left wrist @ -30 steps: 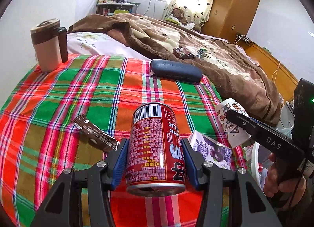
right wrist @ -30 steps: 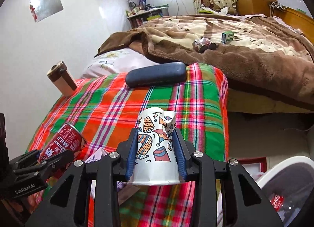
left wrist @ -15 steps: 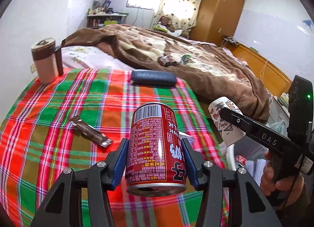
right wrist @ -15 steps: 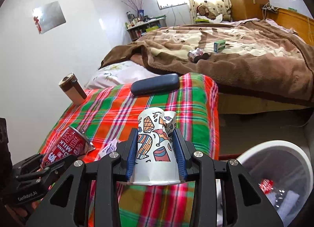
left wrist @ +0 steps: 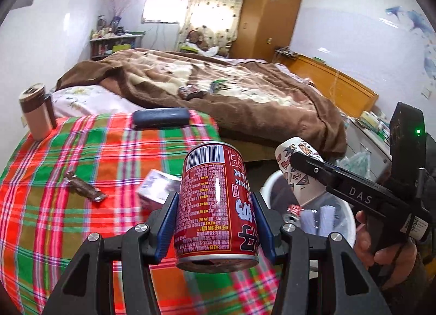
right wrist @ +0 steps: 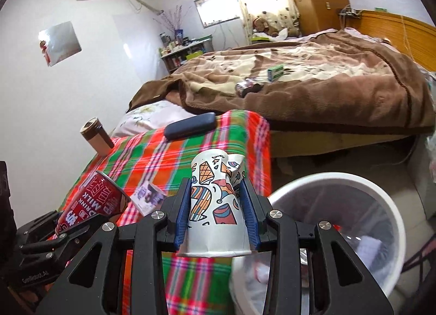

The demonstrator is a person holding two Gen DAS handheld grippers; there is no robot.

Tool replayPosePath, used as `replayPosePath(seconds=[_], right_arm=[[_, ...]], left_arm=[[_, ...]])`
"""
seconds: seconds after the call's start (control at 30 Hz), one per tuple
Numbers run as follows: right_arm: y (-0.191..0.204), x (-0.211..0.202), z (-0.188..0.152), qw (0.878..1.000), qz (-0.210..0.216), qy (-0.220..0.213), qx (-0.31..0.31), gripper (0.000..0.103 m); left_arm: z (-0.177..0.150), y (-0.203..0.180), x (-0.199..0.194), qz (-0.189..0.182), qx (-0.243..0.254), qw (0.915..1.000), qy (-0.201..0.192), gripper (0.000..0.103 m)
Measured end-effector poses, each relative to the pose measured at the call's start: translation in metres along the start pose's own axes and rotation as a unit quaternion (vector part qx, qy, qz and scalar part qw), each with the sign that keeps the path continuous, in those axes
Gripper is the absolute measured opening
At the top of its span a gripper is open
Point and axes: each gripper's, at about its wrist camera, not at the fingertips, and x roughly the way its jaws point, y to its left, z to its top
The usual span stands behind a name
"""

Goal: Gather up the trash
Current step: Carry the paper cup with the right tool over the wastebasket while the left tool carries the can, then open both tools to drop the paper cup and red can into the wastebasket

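At the far left of the plaid tablecloth [left wrist: 81, 157] stands a tan and brown travel mug [left wrist: 36, 110], close to the white wall. Nearer the middle of the cloth lies a brown snack wrapper [left wrist: 84, 188], flat and apart from everything else, and at the cloth's far edge rests a dark blue glasses case [left wrist: 161, 117]. A crumpled printed packet [left wrist: 156, 188] sits just beside the left gripper [left wrist: 216, 214], whose blue pads are clamped on the sides of a red milk-drink can [left wrist: 215, 203], held off the cloth with its barcode end pointing away from the camera. Behind all this is a bed under a brown blanket [left wrist: 245, 97], on which lie a small dark wrapper and a green box. To the right, the right gripper [right wrist: 216, 207] is closed on a crushed paper cup [right wrist: 215, 200] printed with bright shapes, its dented rim turned away from the camera. The cup hangs just left of the rim of a white waste bin [right wrist: 381, 200], lined with a clear bag that already holds some scraps. A hand [left wrist: 381, 241] grips the right tool's handle.
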Motion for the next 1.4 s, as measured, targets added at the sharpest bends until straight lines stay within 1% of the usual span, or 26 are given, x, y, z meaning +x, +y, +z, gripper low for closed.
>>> replayPosePath(seconds=[0.3, 0.43, 0.7, 0.93, 1.03, 1.1, 1.23, 1.3, 1.33, 1.37, 1.4], right_arm=[[-0.038, -0.028, -0.009, 0.999, -0.036, -0.014, 0.027, 0.038], [-0.056, -0.032, -0.015, 0.998, -0.051, -0.011, 0.042, 0.038], [-0.091, -0.032, -0.026, 0.994, -0.085, 0.009, 0.068, 0.039], [-0.115, -0.026, -0.034, 0.991, -0.103, 0.027, 0.085, 0.04], [-0.122, -0.022, -0.036, 0.989, -0.111, 0.036, 0.09, 0.042], [-0.127, -0.021, -0.04, 0.988, -0.11, 0.043, 0.095, 0.044], [-0.135, -0.02, -0.044, 0.986, -0.115, 0.054, 0.109, 0.044], [-0.135, -0.021, -0.045, 0.986, -0.107, 0.055, 0.116, 0.044], [-0.134, -0.022, -0.045, 0.986, -0.105, 0.055, 0.116, 0.046], [-0.134, -0.022, -0.045, 0.987, -0.105, 0.054, 0.113, 0.051], [-0.133, -0.023, -0.045, 0.987, -0.107, 0.053, 0.108, 0.053]], left_arm=[[-0.008, -0.056, 0.013, -0.038, 0.039, 0.9984, 0.016, 0.053], [-0.012, -0.078, 0.021, -0.052, 0.051, 0.9971, 0.024, 0.053], [-0.024, -0.114, 0.049, -0.075, 0.067, 0.9934, 0.055, 0.053], [-0.035, -0.132, 0.074, -0.085, 0.07, 0.9907, 0.08, 0.053], [-0.039, -0.137, 0.083, -0.082, 0.071, 0.9901, 0.089, 0.053], [-0.041, -0.138, 0.087, -0.085, 0.071, 0.9893, 0.095, 0.053], [-0.041, -0.14, 0.09, -0.083, 0.072, 0.9894, 0.094, 0.053], [-0.041, -0.138, 0.089, -0.075, 0.069, 0.9904, 0.093, 0.053], [-0.04, -0.137, 0.089, -0.074, 0.069, 0.9905, 0.093, 0.053], [-0.039, -0.136, 0.09, -0.074, 0.067, 0.9906, 0.093, 0.054], [-0.039, -0.135, 0.089, -0.072, 0.065, 0.9908, 0.094, 0.055]])
